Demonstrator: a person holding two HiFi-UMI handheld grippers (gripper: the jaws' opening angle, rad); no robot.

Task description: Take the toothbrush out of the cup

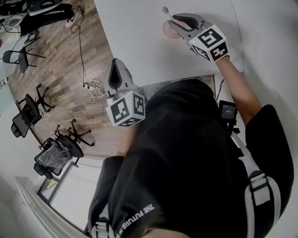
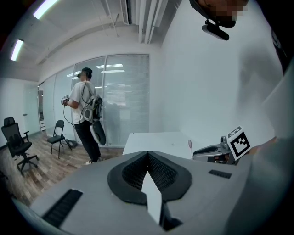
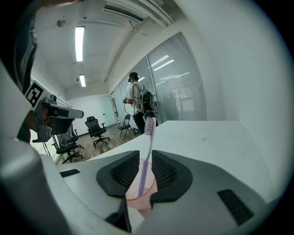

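Note:
A purple toothbrush (image 3: pixel 148 137) stands upright in a pink translucent cup (image 3: pixel 138 195) on the white table (image 1: pixel 139 42). My right gripper (image 3: pixel 141 153) is open by a narrow gap, one jaw on each side of the brush handle just above the cup's rim. In the head view the cup (image 1: pixel 166 30) and the toothbrush (image 1: pixel 165 11) show just left of the right gripper (image 1: pixel 173 22). My left gripper (image 1: pixel 116 62) hangs off the table's near edge over the floor. In its own view the left gripper (image 2: pixel 147 153) is shut and holds nothing.
The table edge (image 1: pixel 153 82) runs just beyond the left gripper. Cables (image 1: pixel 95 88) and office chairs (image 1: pixel 56 153) are on the wooden floor to the left. Another person (image 2: pixel 85 114) stands by the glass wall. The rest of the tabletop (image 3: pixel 216 137) is bare.

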